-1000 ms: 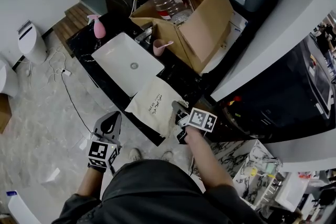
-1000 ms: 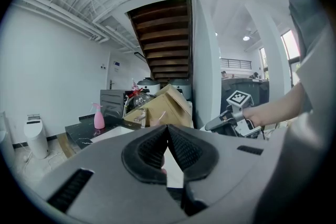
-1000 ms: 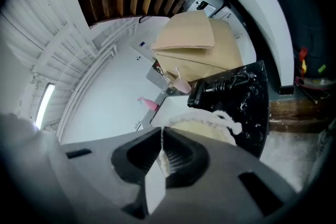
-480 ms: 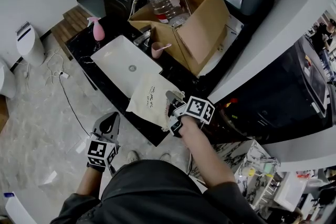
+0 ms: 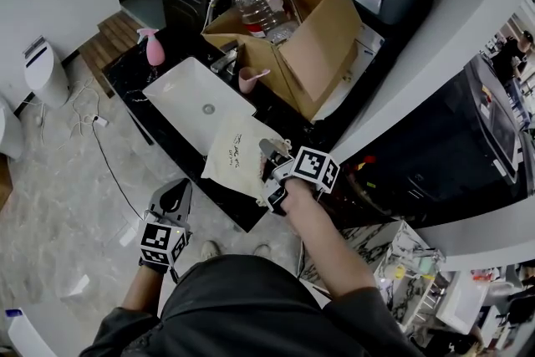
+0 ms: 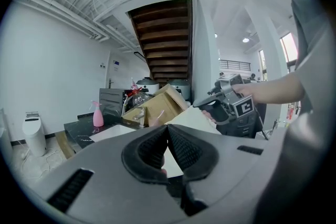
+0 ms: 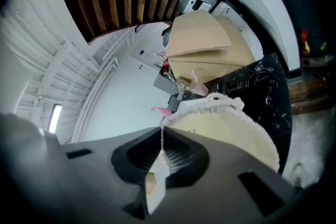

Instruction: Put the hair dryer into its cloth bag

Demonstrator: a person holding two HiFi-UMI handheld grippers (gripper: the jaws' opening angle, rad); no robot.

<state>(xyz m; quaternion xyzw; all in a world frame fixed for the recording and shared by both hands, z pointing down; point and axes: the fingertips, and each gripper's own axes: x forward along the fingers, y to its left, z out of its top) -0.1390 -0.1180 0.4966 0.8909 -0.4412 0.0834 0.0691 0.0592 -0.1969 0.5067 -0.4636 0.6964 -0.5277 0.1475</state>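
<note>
Right gripper, in the head view, is pinched shut on the near edge of the cream cloth bag. The bag lies partly on the black surface just beside the white sink, with its gripped side raised. Dark lines of print on the cloth are too small to read. Left gripper hangs off the surface's edge, well apart from the bag.

Left gripper view: its jaws are pressed together with nothing between them, and the bag shows beyond them.

Right gripper view: the jaws clamp a fold of cloth, and the bag's ruffled drawstring mouth curves away just past the tips.
</note>
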